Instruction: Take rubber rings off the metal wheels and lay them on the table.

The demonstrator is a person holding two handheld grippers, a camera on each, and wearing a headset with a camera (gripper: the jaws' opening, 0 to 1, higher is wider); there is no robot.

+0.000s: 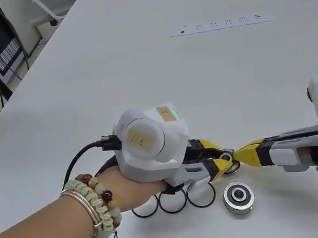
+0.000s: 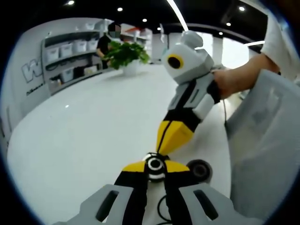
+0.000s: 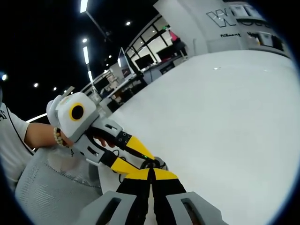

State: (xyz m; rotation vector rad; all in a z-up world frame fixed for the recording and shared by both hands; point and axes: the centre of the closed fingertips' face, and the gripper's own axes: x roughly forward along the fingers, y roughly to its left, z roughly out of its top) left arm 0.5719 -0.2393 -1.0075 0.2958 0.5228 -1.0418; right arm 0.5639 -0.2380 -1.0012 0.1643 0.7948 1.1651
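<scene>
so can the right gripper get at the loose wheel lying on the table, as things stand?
Probably yes. The loose wheel lies bare on the table close by the right gripper, with nothing over it; the rubber rings lie off to its side. Its jaws are shut, though, so they'd need opening.

Bright, even overhead light washes my white tabletop (image 1: 140, 52) in the head view, leaving only faint, soft shadows along its near edge. In both gripper views ceiling lights (image 2: 175, 9) flare against a dark ceiling, the fisheye bows the tabletop's edges, and the metal wheel (image 2: 155, 165) close to my left lens looks soft.
</scene>
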